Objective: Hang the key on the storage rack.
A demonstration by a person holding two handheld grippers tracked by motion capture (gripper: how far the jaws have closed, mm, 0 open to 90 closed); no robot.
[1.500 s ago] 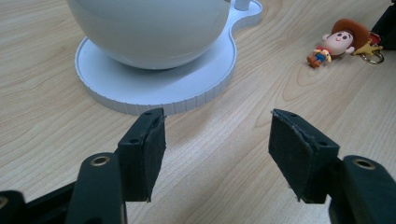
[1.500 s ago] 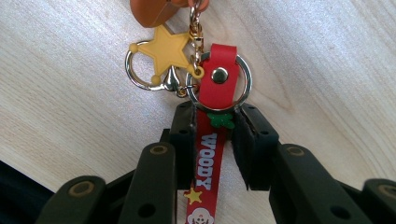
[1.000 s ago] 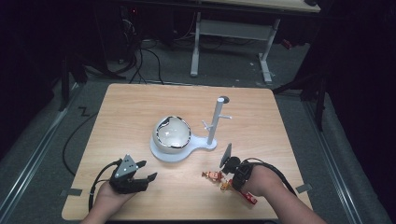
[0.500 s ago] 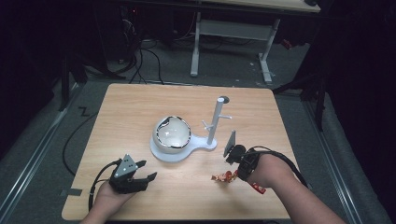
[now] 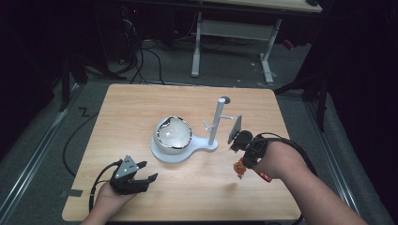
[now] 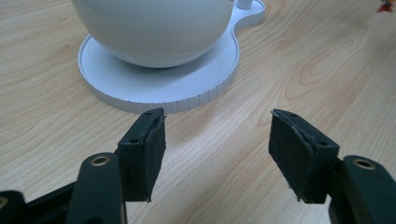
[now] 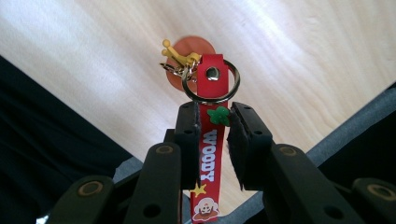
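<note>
Occupying the centre of the high view, a light wooden table (image 5: 141, 117) with visible grain stands on a grey floor (image 5: 56, 140) in a dark room. Beyond its far edge sits a second table frame with white legs (image 5: 197, 47), and black cables (image 5: 145, 61) trail across the floor near it; one more cable curves along the floor at the table's left side. On the table, near its middle, rests a white stand base (image 5: 176, 152) of two joined round pads. The larger pad carries a white bowl-shaped globe (image 5: 173, 133) with a glossy top; the smaller pad carries an upright white post (image 5: 217, 119) with short side pegs. In the left gripper view the ribbed rim of the base (image 6: 154, 95) and the underside of the globe (image 6: 154, 28) lie just ahead of the jaws. The left gripper (image 5: 133, 178) rests low at the table's near-left area, in the person's left hand (image 5: 110, 194), its jaws spread wide with bare table between them. The right gripper (image 5: 244, 150) is raised at the table's near-right area, beside the post, carried by the right hand (image 5: 277, 159). Its jaws are closed on a red keychain strap (image 7: 208, 154) lettered "WOODY", bearing a green clover, a metal ring (image 7: 211, 84) and a small yellow charm (image 7: 180, 56). The strap hangs clear of the table surface.
</note>
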